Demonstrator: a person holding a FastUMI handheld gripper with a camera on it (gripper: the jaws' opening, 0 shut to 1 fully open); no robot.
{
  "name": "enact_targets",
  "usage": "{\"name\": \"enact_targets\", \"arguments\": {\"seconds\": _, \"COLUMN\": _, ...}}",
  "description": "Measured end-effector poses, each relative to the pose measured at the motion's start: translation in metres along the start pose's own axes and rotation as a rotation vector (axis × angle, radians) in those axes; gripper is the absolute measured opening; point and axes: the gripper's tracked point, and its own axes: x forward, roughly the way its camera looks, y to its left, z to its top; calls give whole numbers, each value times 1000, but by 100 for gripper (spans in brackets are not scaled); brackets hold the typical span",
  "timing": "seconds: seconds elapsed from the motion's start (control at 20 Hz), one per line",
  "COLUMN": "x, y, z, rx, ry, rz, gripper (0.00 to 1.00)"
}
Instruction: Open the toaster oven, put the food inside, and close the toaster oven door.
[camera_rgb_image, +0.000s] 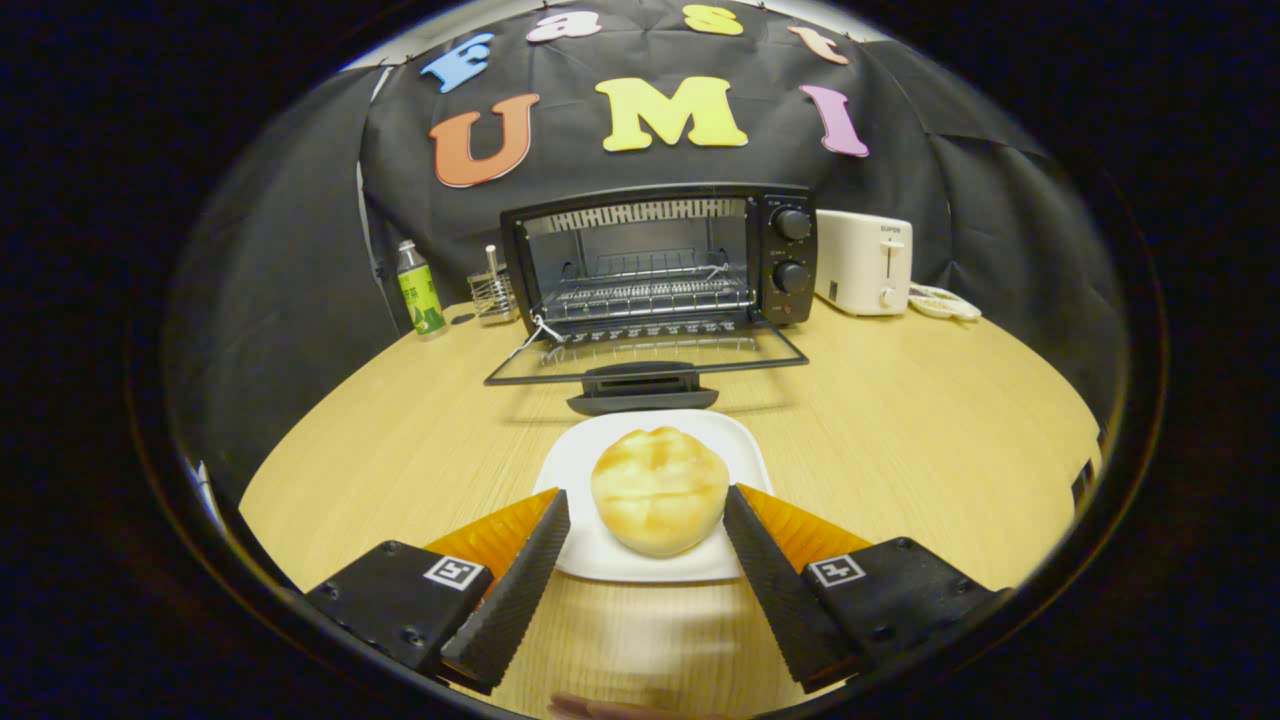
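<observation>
The gripper is spread, its fingers flanking the bun on the plate without evident contact; oven door at 12 o'clock lies open, so the next move calls for closing on the bun.

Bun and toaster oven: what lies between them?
In the gripper view, only the white plate's far rim, bare table, then the lowered oven door. The bun sits between the open gripper's fingers.
</observation>
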Motion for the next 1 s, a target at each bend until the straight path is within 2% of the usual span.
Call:
{"name": "enact_targets", "arguments": {"seconds": 0.35, "x": 15, "y": -2, "z": -10, "rx": 27, "ry": 70, "rz": -30, "gripper": 99}}
{"name": "enact_targets", "arguments": {"seconds": 0.55, "x": 13, "y": -6, "z": -8, "rx": 50, "ry": 63, "rz": -34, "gripper": 88}}
{"name": "enact_targets", "arguments": {"seconds": 0.7, "x": 7, "y": -4, "z": -6, "rx": 61, "ry": 53, "rz": -16, "gripper": 83}}
{"name": "enact_targets", "arguments": {"seconds": 1.0, "x": -14, "y": 13, "z": 30, "rx": 138, "ry": -13, "rz": 55, "gripper": 82}}
